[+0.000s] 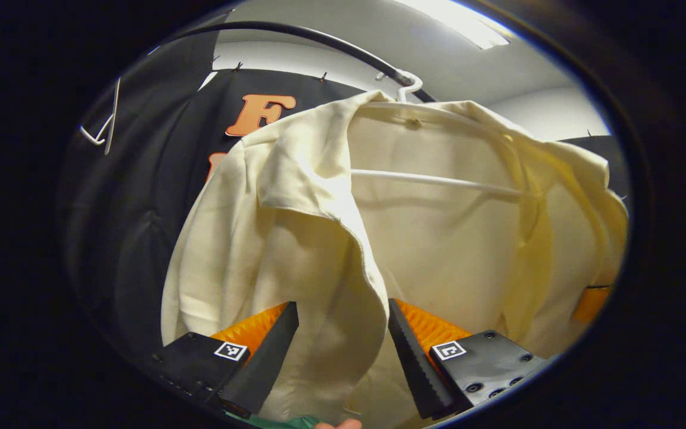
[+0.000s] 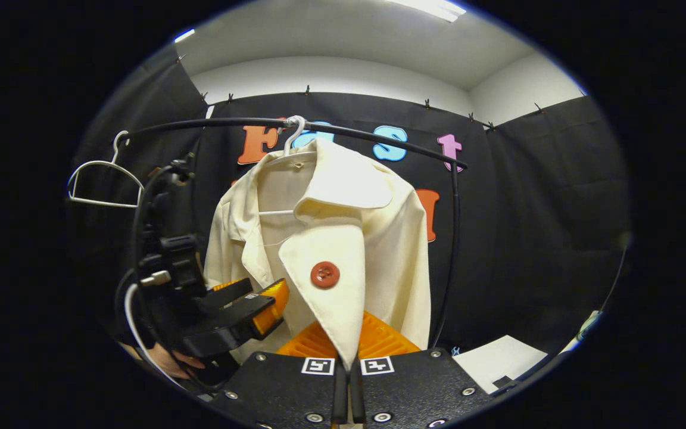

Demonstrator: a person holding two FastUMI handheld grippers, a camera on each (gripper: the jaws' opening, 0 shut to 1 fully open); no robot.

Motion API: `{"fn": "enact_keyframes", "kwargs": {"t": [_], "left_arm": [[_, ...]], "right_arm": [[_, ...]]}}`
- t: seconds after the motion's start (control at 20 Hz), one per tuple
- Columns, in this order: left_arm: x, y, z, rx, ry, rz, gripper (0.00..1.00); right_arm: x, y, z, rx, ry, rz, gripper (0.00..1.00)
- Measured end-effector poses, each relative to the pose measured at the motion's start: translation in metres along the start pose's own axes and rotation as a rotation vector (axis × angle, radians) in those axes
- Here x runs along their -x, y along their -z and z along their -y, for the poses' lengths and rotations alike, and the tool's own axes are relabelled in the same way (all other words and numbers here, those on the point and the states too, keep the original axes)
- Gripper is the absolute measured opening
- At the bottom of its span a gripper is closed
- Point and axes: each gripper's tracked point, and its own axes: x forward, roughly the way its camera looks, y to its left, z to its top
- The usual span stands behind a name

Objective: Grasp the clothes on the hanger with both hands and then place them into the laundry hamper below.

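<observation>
Right gripper view — coat (image 2: 343, 238) hanging upright

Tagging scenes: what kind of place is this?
Likely a cloth-walled recording booth set up as a laundry corner: black cloth wall, a rail with a coat on a hanger, plus a spare hanger.

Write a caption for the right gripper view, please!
Right claw shut on the coat hanging from the rail.
</observation>
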Motion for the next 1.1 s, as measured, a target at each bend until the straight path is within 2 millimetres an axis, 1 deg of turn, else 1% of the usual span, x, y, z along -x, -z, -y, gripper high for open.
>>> {"fn": "enact_keyframes", "kwargs": {"t": [0.05, 0.1, 0.25, 0.3, 0.4, 0.45, 0.55, 0.65, 0.7, 0.75, 0.85, 0.9, 1.0, 1.05, 1.1], "left_arm": [[-0.006, 0.004, -0.004, -0.011, -0.026, -0.003, 0.97], [-0.01, 0.007, -0.007, -0.024, -0.043, -0.007, 0.97], [-0.014, 0.004, -0.019, -0.083, -0.078, 0.007, 0.96], [-0.012, 0.0, -0.029, -0.111, -0.101, 0.017, 0.89], [-0.009, -0.005, -0.051, -0.184, -0.137, 0.031, 0.55], [-0.005, -0.004, -0.062, -0.217, -0.145, 0.019, 0.46], [0.006, -0.01, -0.082, -0.241, -0.174, 0.019, 0.14], [0.017, -0.028, -0.102, -0.324, -0.213, 0.047, 0.12], [0.02, -0.042, -0.115, -0.382, -0.251, 0.067, 0.07], [0.023, -0.053, -0.128, -0.43, -0.288, 0.077, 0.08], [0.029, -0.061, -0.141, -0.463, -0.316, 0.074, 0.09], [0.032, -0.065, -0.147, -0.477, -0.331, 0.074, 0.09], [0.041, -0.086, -0.163, -0.543, -0.384, 0.101, 0.08], [0.041, -0.098, -0.172, -0.569, -0.412, 0.116, 0.08], [0.039, -0.11, -0.18, -0.579, -0.434, 0.131, 0.08]], "right_arm": [[0.001, -0.001, -0.001, -0.001, -0.003, 0.003, 0.02], [0.004, -0.003, -0.001, -0.006, -0.006, 0.007, 0.02], [0.008, -0.005, -0.001, -0.021, -0.007, 0.014, 0.02], [0.007, -0.005, -0.001, -0.024, -0.009, 0.016, 0.02], [0.008, -0.006, 0.0, -0.02, -0.01, 0.023, 0.02], [0.009, -0.007, -0.001, -0.02, -0.012, 0.029, 0.02], [0.013, -0.013, 0.0, -0.023, -0.014, 0.05, 0.02], [0.018, -0.02, 0.005, -0.019, -0.01, 0.073, 0.02], [0.021, -0.026, 0.007, -0.014, -0.005, 0.086, 0.02], [0.022, -0.032, 0.01, -0.006, 0.003, 0.102, 0.02], [0.027, -0.049, 0.018, 0.005, 0.007, 0.152, 0.02], [0.032, -0.06, 0.027, 0.014, 0.018, 0.18, 0.02], [0.035, -0.077, 0.053, 0.048, 0.076, 0.216, 0.02], [0.035, -0.084, 0.064, 0.058, 0.1, 0.229, 0.02], [0.037, -0.092, 0.072, 0.06, 0.114, 0.24, 0.02]]}}
